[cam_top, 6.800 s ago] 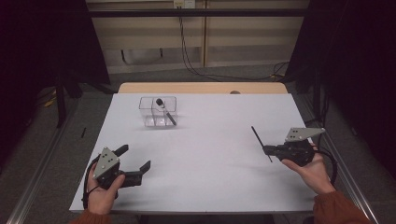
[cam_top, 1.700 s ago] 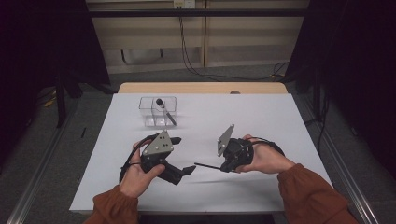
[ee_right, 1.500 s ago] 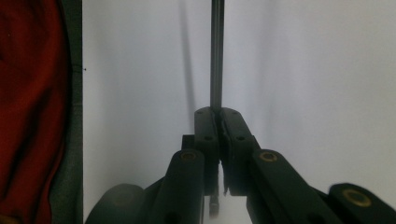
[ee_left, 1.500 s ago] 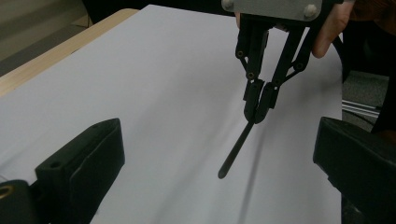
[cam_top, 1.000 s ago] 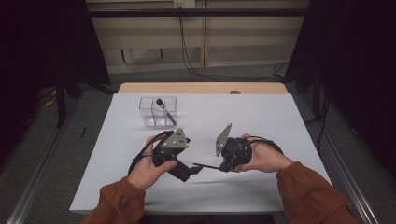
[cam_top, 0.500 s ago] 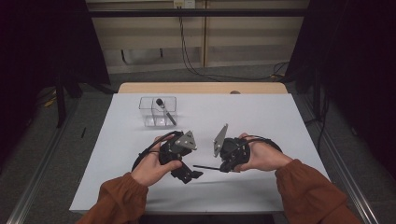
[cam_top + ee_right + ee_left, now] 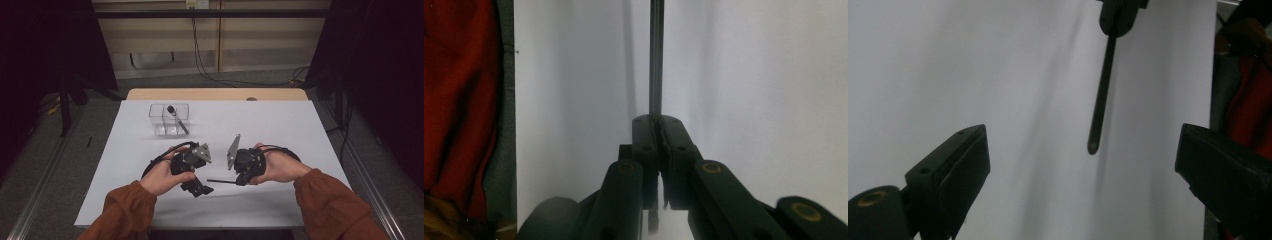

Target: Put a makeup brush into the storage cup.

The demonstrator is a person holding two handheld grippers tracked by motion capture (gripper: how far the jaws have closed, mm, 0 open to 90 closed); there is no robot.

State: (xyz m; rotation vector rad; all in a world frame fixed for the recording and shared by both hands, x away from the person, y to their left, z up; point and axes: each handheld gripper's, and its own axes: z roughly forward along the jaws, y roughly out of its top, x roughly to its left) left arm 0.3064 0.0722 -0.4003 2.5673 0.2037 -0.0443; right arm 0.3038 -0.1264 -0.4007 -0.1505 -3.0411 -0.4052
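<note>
High view: right hand-held gripper (image 7: pixel 240 179) is clamped on a thin black rod (image 7: pixel 220 181) pointing at the left hand-held gripper (image 7: pixel 199 188); the clear box (image 7: pixel 169 120) sits well beyond both.

Left gripper view: jaws spread wide, rod tip (image 7: pixel 1092 146) between them, untouched. Close off-centre and it'll probably skid.

Right gripper view: rod (image 7: pixel 656 55) pinched, desk (image 7: pixel 749 75) bare beyond.

This looks like a lab or test room fitted out for recording, not a home. Under the left tool (image 7: pixel 192 170) and the right tool (image 7: pixel 245 167) lies a plain white bench (image 7: pixel 280 125) with a bare wooden edge on its far side. Beyond the tools, black curtains (image 7: pixel 60 45) hang at both sides, and loose cables (image 7: pixel 210 65) run down a pale panelled wall. Metal rails (image 7: pixel 45 200) flank the bench on a grey floor.
</note>
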